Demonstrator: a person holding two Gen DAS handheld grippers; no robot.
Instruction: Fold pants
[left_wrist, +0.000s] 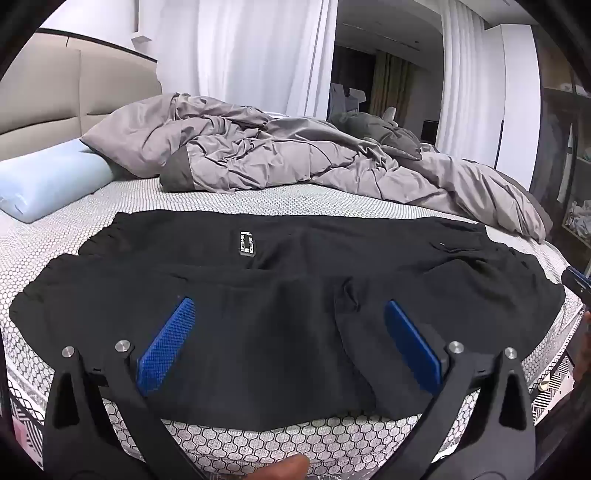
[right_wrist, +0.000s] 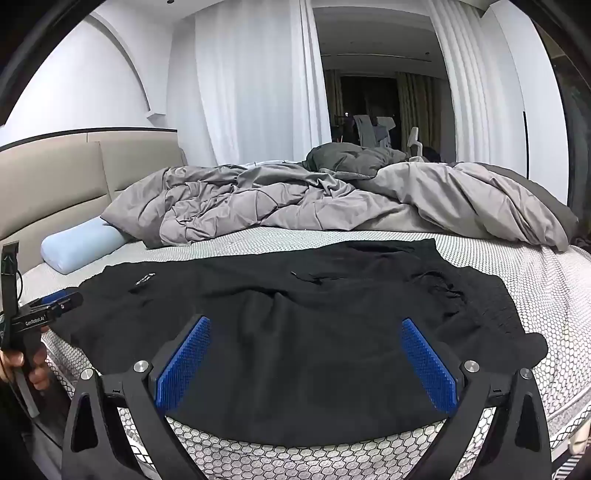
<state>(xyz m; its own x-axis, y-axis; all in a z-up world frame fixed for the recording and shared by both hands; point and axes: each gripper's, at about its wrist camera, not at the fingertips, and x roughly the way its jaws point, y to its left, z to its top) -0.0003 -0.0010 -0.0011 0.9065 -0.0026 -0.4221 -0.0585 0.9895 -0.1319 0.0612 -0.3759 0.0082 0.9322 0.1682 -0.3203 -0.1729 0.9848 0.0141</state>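
Black pants (left_wrist: 280, 295) spread flat on honeycomb-textured mattress (left_wrist: 258, 199), left claw (left_wrist: 288, 306) released, right claw (right_wrist: 304, 325) released above cloth

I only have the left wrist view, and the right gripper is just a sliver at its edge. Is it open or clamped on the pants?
Observer: Open. The right gripper has its jaws spread wide over the near edge of the pants, gripping nothing.
Operator: How does the left gripper look from outside?
Observer: The left gripper sits by the pants' left end, with a hand wrapped round its handle.
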